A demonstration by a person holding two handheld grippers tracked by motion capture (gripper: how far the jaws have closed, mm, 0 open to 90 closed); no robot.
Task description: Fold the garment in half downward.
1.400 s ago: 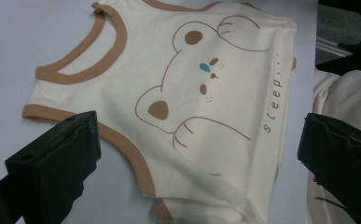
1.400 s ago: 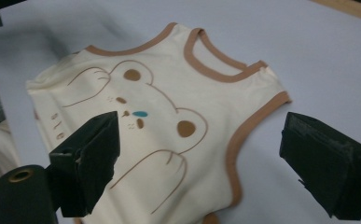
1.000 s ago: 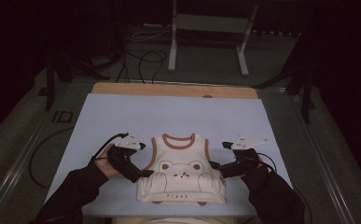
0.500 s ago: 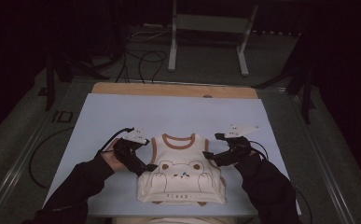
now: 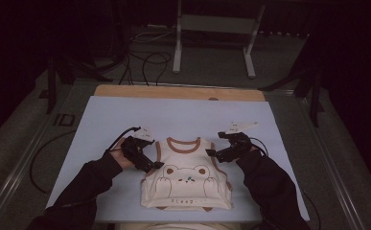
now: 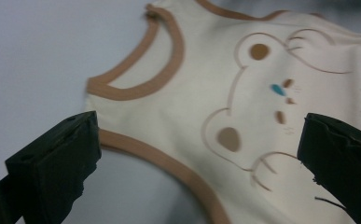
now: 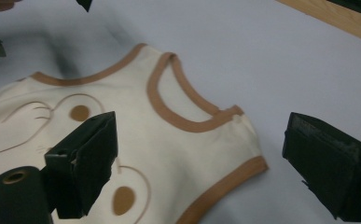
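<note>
Vest (image 5: 187, 184) flat on the near middle of the mat (image 5: 288, 124), bear print up, neck away. Left gripper (image 5: 155, 164) at its left armhole, right gripper (image 5: 211, 152) at the right shoulder, both spread wide, gripping nothing, forearms angled inward and low. Probably hovering just above the cloth; hard to judge. Risk: pinching only the trim, or both layers unevenly, and dragging the vest askew.

Dim light is falling on the pale surface (image 5: 125, 115) while darkness is swallowing the frame's upper edges; close-up views are showing soft blur and faint shadows.
</note>
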